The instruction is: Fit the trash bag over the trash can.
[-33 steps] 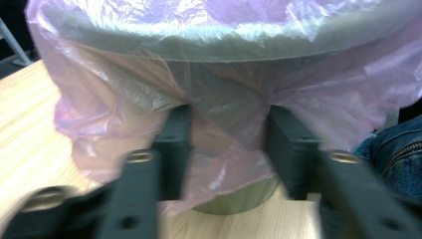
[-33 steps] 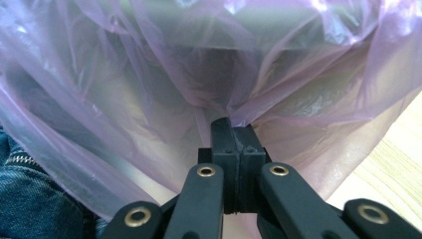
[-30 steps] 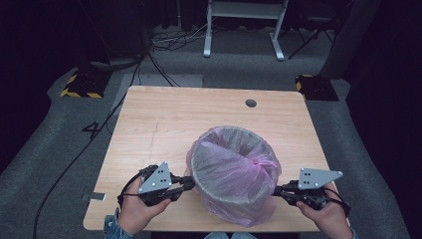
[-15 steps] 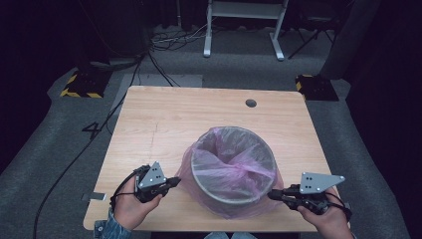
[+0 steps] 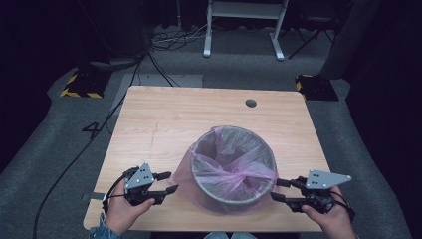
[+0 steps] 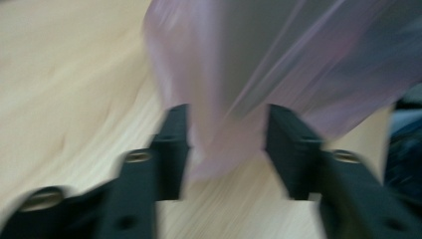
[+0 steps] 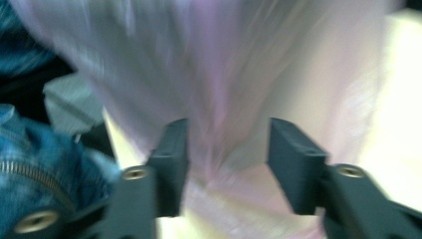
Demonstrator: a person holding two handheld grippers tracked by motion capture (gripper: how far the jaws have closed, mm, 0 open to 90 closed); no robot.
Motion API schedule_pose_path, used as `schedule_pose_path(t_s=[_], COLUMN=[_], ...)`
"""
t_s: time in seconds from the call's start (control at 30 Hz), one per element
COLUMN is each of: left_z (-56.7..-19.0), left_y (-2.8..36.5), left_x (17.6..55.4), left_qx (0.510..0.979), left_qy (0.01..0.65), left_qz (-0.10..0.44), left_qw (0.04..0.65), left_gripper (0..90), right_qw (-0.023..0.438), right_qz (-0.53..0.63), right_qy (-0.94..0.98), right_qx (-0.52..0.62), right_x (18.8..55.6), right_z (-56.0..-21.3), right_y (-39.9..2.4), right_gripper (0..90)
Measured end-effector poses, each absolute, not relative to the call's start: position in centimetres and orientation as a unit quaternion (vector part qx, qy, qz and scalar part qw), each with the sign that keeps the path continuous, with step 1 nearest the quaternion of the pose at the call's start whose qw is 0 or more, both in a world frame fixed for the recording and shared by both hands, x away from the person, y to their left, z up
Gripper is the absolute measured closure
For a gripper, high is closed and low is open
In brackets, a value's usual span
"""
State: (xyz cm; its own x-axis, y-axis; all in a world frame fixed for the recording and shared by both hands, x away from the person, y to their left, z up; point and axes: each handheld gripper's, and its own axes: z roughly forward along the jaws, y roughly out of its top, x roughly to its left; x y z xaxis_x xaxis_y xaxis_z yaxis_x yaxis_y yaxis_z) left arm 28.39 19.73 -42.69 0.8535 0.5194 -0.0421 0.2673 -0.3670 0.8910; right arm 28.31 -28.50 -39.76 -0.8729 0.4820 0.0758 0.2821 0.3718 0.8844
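Observation:
A grey round bin (image 5: 272, 160) lined with a thin purple bag (image 5: 226, 172) stands on the near half of the wooden table (image 5: 199, 114). The bag's edge is folded down over the rim and skirts the outside. My left gripper (image 5: 172, 181) lies just left of the bin, its jaws having just been opening. Loose bag film (image 6: 278, 55) hangs between the left gripper's (image 6: 226, 134) jaws, unpressed. My right gripper (image 5: 275, 189) sits at the bin's right side, jaws also just opened. In the right gripper view, blurred film (image 7: 209, 64) lies between the apart jaws of that gripper (image 7: 229, 149).
A dark cable hole (image 5: 251, 103) marks the table's far right. Beyond the table, a white frame (image 5: 244, 30) and cables lie on grey carpet. The person's blue jeans (image 7: 30, 159) are close behind the table's near edge.
The bag, bulging high above the rim a second ago, now sits down over it. Both grippers were shut on its edge and have let go. The left one drew lower and away from the bin.

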Motion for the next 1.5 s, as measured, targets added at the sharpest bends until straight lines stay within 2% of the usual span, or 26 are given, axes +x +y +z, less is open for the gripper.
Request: schedule_pose_path(t_s=[0.07,0.13,0.2,0.23,0.27,0.3,0.37,0.4,0.43,0.67,0.93,1.13,1.17,1.23,1.27,1.33,1.37,1.4,1.47,1.5], left_z=[-42.1,-41.9,-42.0,-41.9,-41.9,-41.7,-41.5,-41.4,-41.3,-43.3,-46.9,-47.7,-47.5,-46.9,-46.4,-45.3,-44.8,-44.3,-43.7,-43.5], left_y=[18.8,17.8,16.9,16.6,16.5,16.3,16.2,16.1,16.1,16.0,16.2,16.6,16.6,16.7,16.8,17.0,17.0,17.0,16.8,16.7], left_x=[28.4,28.8,29.2,29.3,29.4,29.5,29.5,29.4,29.4,30.2,31.7,31.7,31.5,30.8,30.5,30.1,30.0,30.0,30.2,30.4], left_qx=[0.818,0.824,0.828,0.829,0.831,0.832,0.830,0.832,0.833,0.840,0.871,0.878,0.878,0.866,0.861,0.849,0.843,0.838,0.836,0.838], left_qy=[0.229,0.220,0.213,0.210,0.203,0.198,0.199,0.202,0.206,0.225,0.259,0.266,0.261,0.251,0.245,0.238,0.235,0.233,0.231,0.230], left_qz=[0.125,0.125,0.129,0.130,0.130,0.131,0.133,0.133,0.134,0.115,0.102,0.080,0.074,0.077,0.086,0.101,0.107,0.111,0.121,0.125], left_qw=[0.513,0.508,0.502,0.502,0.502,0.502,0.504,0.500,0.495,0.481,0.406,0.390,0.393,0.426,0.437,0.461,0.472,0.480,0.483,0.479], left_gripper=[28.3,26.5,27.8,31.9,42.8,57.2,73.2,82.2,87.5,89.9,90.0,89.1,84.4,62.0,50.9,41.5,41.6,45.5,60.7,71.2], right_qw=[0.124,0.131,0.124,0.122,0.120,0.115,0.097,0.096,0.095,0.086,0.049,0.032,0.030,0.032,0.034,0.050,0.061,0.072,0.079,0.084], right_qz=[0.517,0.508,0.496,0.489,0.480,0.477,0.481,0.481,0.485,0.463,0.442,0.412,0.407,0.402,0.406,0.425,0.434,0.445,0.460,0.462], right_qy=[0.811,0.815,0.825,0.830,0.838,0.843,0.846,0.846,0.842,0.843,0.844,0.855,0.856,0.857,0.855,0.849,0.848,0.845,0.844,0.844], right_qx=[0.242,0.248,0.241,0.238,0.232,0.221,0.211,0.211,0.215,0.260,0.299,0.313,0.316,0.320,0.320,0.309,0.299,0.287,0.266,0.258], right_x=[28.7,29.5,30.2,30.5,30.8,31.0,31.5,31.6,31.7,32.5,33.7,33.7,33.6,33.4,33.2,32.9,32.7,32.5,32.2,32.1], right_z=[-39.2,-39.3,-39.9,-40.2,-40.4,-40.5,-40.6,-40.6,-40.6,-42.4,-46.0,-47.8,-47.9,-47.9,-47.7,-46.8,-46.2,-45.6,-44.5,-44.0], right_y=[-28.8,-28.3,-27.5,-27.0,-26.7,-26.5,-26.5,-26.6,-26.8,-28.4,-28.9,-28.7,-28.8,-29.0,-29.2,-29.3,-29.3,-29.2,-28.6,-28.3], right_gripper=[32.2,26.5,27.3,30.8,43.0,60.0,82.8,89.3,90.0,90.0,90.0,90.0,90.0,87.8,77.0,50.7,42.8,38.7,40.8,49.9])
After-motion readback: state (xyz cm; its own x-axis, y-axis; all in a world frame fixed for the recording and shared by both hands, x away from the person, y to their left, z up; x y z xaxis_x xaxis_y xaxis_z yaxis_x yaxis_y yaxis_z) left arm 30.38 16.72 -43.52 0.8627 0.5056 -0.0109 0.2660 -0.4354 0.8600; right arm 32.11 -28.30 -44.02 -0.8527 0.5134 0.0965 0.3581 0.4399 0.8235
